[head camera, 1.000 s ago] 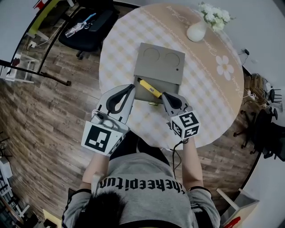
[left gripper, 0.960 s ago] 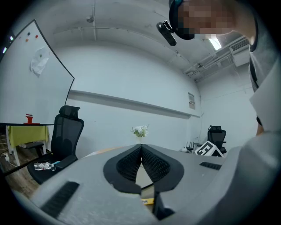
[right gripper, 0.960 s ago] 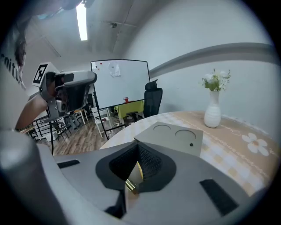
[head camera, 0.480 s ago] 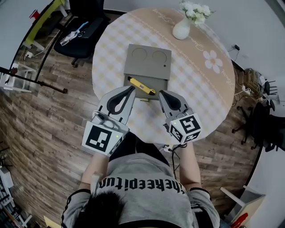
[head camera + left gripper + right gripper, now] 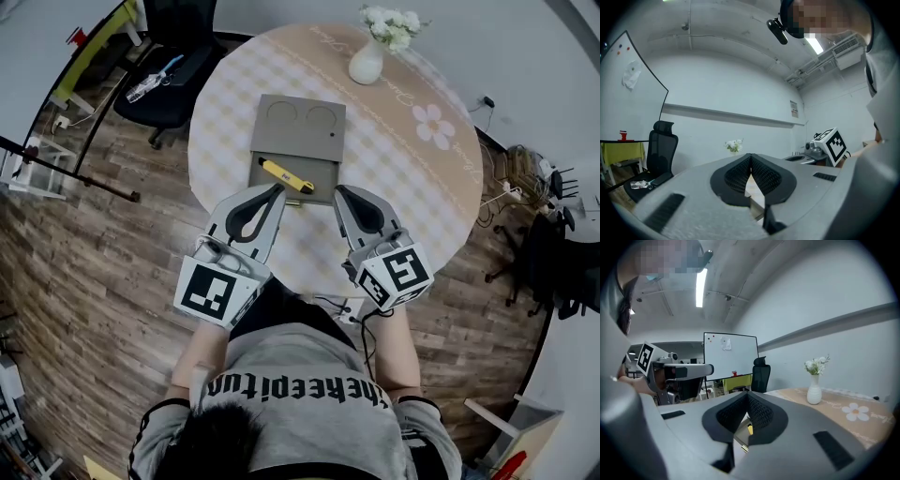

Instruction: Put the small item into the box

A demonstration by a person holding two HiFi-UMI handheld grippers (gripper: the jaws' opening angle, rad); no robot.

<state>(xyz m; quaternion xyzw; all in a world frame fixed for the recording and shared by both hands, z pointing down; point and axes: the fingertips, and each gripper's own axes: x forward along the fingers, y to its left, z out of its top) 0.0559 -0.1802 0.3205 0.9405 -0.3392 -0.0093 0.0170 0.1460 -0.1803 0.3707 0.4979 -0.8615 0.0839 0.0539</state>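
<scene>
Beige checked round table (image 5: 422, 187) on wood-plank floor (image 5: 84, 253); left tool (image 5: 277, 190), right tool (image 5: 339, 192) closed, empty.

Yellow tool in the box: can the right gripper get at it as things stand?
Probably yes. The box stands open, nothing covers the yellow tool, and the right gripper hangs close by, though its fingers are shut.

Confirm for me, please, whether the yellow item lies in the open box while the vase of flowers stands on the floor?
Not quite: the head view shows the vase of flowers standing on the table, near its far edge, not on the floor. The yellow item does lie in the open box.
</scene>
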